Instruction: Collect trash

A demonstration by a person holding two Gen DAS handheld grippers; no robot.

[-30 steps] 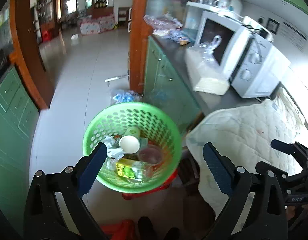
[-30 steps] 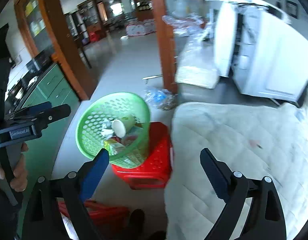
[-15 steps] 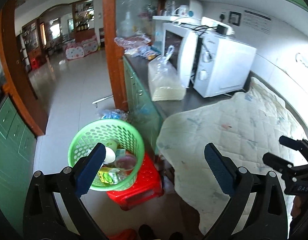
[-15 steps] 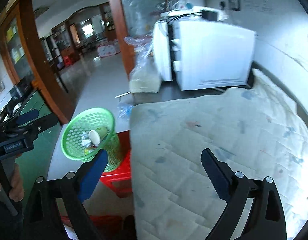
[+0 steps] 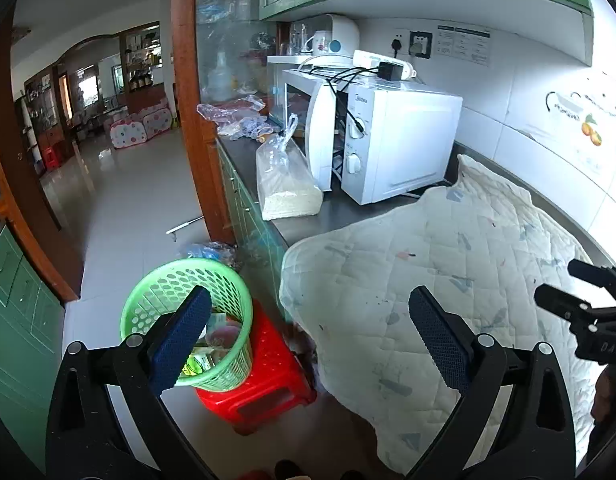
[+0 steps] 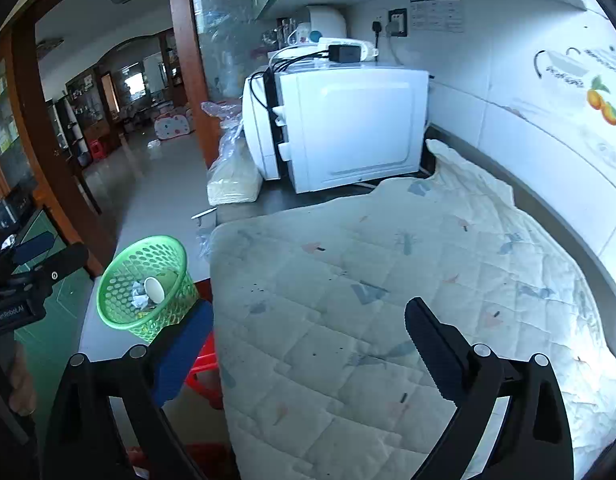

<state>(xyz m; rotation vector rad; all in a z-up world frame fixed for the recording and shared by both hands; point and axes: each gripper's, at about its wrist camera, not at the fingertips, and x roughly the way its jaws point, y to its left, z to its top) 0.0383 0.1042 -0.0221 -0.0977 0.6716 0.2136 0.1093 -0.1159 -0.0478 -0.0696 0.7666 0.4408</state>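
looks nearly done: green mesh basket on the red stool beside the counter already holds a paper cup, crumpled wrappers and a carton. quilted cloth shows no trash left. left gripper and right gripper both spread wide, empty, raised above the cloth edge.

left tool spread wide, right tool spread wide, both empty
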